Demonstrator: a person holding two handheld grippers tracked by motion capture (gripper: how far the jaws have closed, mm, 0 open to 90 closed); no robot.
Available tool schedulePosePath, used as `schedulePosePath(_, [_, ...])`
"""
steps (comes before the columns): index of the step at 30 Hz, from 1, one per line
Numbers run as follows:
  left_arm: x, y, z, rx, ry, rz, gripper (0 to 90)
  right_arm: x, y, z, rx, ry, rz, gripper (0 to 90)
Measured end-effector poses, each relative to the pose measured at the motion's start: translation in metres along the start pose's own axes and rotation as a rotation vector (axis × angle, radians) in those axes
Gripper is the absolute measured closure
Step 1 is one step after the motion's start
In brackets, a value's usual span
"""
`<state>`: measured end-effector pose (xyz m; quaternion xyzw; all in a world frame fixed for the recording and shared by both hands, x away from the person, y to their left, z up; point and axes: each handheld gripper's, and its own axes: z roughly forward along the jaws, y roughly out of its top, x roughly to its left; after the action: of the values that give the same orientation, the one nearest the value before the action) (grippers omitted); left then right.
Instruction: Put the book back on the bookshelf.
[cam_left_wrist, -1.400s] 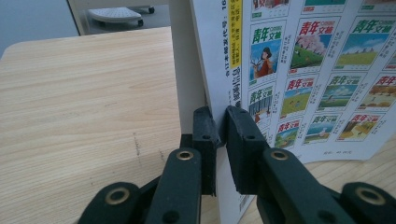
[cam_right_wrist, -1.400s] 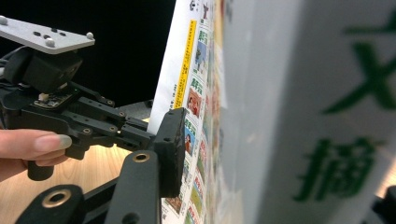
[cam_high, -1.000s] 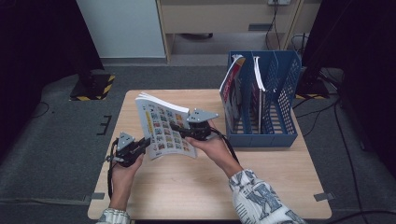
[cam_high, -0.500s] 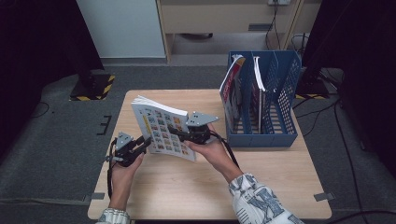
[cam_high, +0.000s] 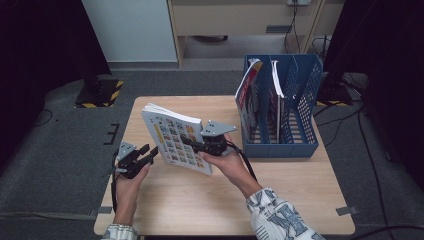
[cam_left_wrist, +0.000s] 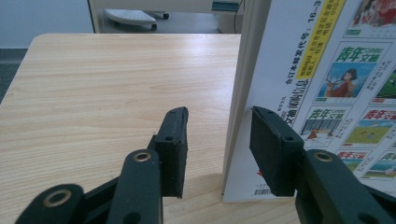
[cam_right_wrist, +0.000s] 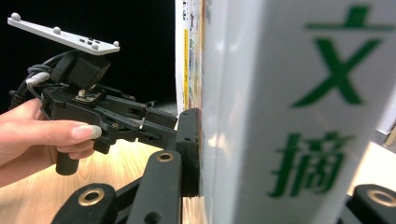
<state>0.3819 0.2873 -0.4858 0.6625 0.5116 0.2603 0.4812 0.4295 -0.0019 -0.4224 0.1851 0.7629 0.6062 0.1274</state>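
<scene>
Over the pale wooden tabletop (cam_high: 200, 200), the right claw (cam_high: 192, 144) grips an upright white, picture-covered magazine (cam_high: 175, 137), its bottom corner between the left claw's (cam_high: 150, 153) just-opening, parted jaws.

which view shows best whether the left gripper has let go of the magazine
The left gripper view: the left gripper has just been opening, and its pads straddle the magazine edge with a gap on each side. The high view shows that gripper small beside the upright magazine. The right gripper view shows it farther off, its jaw tips hidden by the magazine.
</scene>
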Motion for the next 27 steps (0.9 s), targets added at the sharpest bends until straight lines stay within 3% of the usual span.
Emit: schedulePosePath(27, [-0.0005,-0.0012,0.0021,0.012,0.003,0.006,55.5,0.003,0.0064,-0.0028,0.0,0.016,0.028,73.9])
